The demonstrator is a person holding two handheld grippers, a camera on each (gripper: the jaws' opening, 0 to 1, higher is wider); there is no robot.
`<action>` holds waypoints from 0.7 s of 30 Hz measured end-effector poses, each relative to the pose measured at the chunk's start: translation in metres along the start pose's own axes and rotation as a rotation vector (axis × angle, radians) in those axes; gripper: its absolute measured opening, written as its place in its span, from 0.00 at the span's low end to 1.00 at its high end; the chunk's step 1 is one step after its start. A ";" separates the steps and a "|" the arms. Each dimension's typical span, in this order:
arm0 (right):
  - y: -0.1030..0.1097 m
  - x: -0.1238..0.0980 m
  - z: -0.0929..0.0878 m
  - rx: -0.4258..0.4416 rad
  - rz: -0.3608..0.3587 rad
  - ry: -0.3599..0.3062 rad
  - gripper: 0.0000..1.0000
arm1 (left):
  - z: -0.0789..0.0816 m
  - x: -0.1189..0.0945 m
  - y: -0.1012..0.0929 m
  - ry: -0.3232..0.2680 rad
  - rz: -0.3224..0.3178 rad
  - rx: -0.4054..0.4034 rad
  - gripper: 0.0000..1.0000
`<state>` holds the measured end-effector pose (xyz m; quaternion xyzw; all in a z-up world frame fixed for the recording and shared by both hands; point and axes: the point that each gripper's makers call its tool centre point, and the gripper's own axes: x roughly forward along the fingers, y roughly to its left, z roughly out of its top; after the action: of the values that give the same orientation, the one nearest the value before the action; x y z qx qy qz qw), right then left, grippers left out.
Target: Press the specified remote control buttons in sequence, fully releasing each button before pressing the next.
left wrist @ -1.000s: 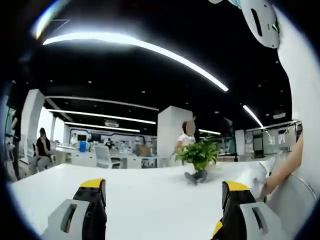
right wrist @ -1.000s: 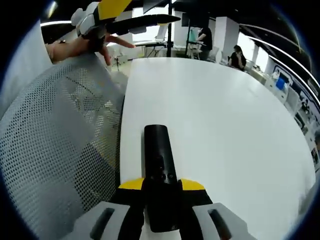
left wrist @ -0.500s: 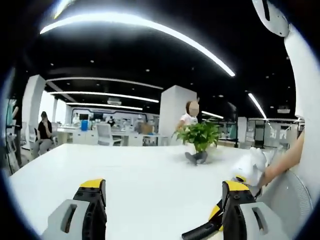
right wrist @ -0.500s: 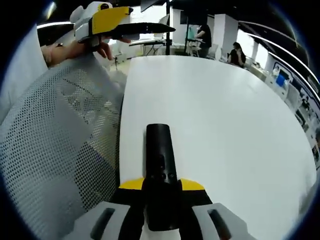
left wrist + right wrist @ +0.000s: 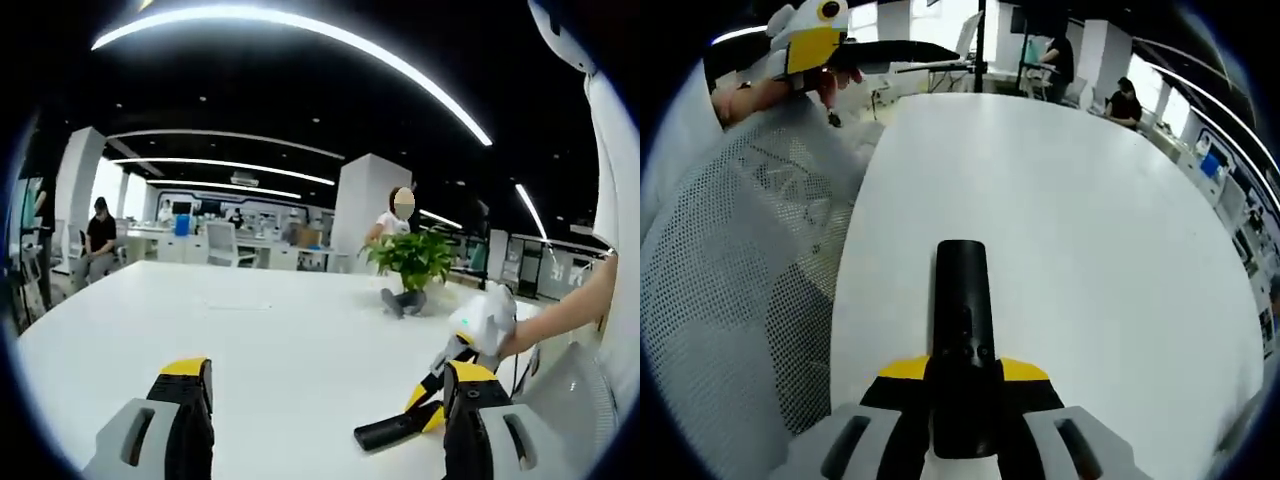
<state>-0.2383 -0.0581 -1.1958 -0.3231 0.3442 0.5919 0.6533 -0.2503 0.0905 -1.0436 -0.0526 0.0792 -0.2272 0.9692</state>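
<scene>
White table (image 5: pixel 1090 250) spans both views, largest item present. A mesh chair back (image 5: pixel 730 290) stands at its edge beside the right gripper. A potted plant (image 5: pixel 412 260) sits far across the tabletop. Right gripper (image 5: pixel 962 395) is clamped on the black remote control (image 5: pixel 962 330), held above the table. Left gripper (image 5: pixel 325 400) stands wide apart, holding nothing, hovering over the tabletop.
</scene>
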 end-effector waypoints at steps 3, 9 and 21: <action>-0.010 0.000 0.000 -0.004 0.004 -0.005 0.21 | 0.000 0.000 0.003 0.002 0.014 0.016 0.99; -0.029 0.001 0.001 0.000 0.006 -0.009 0.21 | -0.002 -0.001 0.006 0.009 0.031 0.014 0.98; -0.066 0.003 0.003 -0.022 0.017 0.009 0.21 | -0.002 0.000 0.002 0.015 0.011 0.017 0.99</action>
<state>-0.1722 -0.0600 -1.1956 -0.3302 0.3433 0.5997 0.6430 -0.2502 0.0918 -1.0461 -0.0422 0.0849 -0.2231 0.9702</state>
